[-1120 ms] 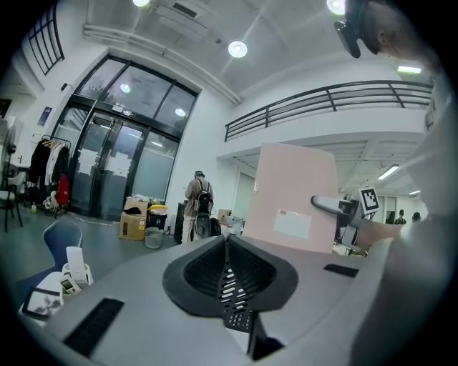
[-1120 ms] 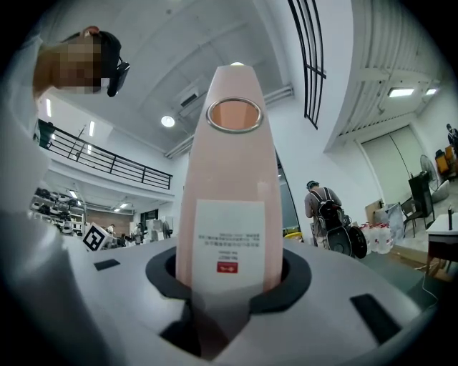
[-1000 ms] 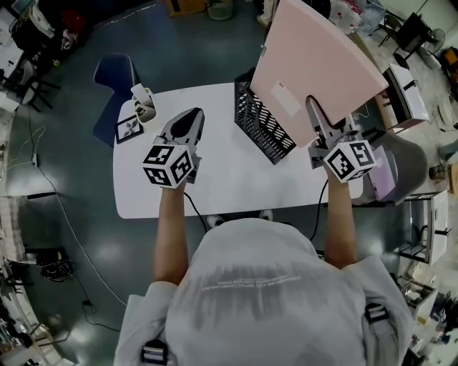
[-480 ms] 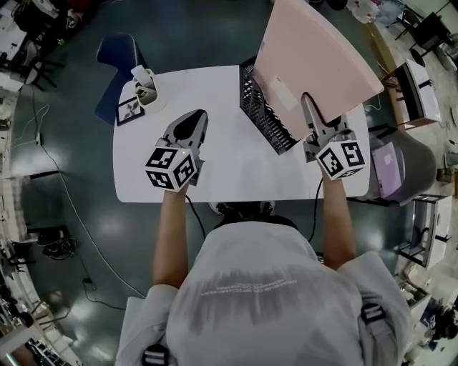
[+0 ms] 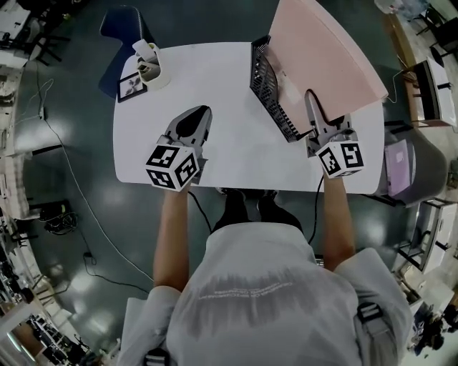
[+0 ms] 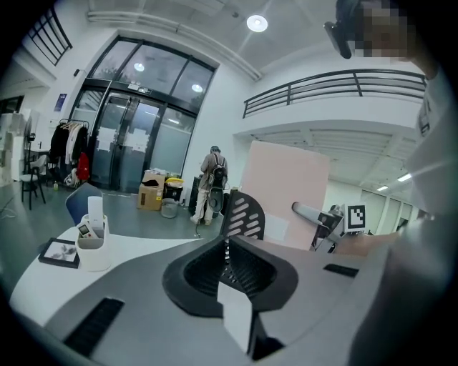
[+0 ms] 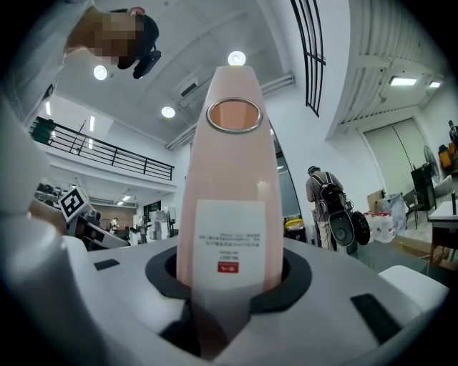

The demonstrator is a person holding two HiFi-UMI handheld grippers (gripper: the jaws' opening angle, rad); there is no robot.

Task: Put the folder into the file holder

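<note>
My right gripper (image 5: pixel 320 120) is shut on the spine of a large pink folder (image 5: pixel 325 61) and holds it upright above the table's right side. In the right gripper view the folder (image 7: pixel 231 179) rises from between the jaws, showing a white label and a ring hole. Its lower edge overlaps the right side of the black mesh file holder (image 5: pixel 274 93); I cannot tell whether it is inside. My left gripper (image 5: pixel 193 127) hovers shut and empty over the table's left-middle. From the left gripper view, the file holder (image 6: pixel 243 216) and folder (image 6: pixel 286 189) stand ahead.
The white table (image 5: pixel 215 86) carries a white pen cup (image 5: pixel 150 66) and a small picture frame (image 5: pixel 130 87) at its far left corner. A blue chair (image 5: pixel 125 21) stands behind that corner. A grey bin (image 5: pixel 408 157) sits right of the table. A person stands far off.
The head camera has shifted, so the table sits higher in the picture. The right gripper still holds the folder against the holder's right side. The left gripper has hardly moved.
</note>
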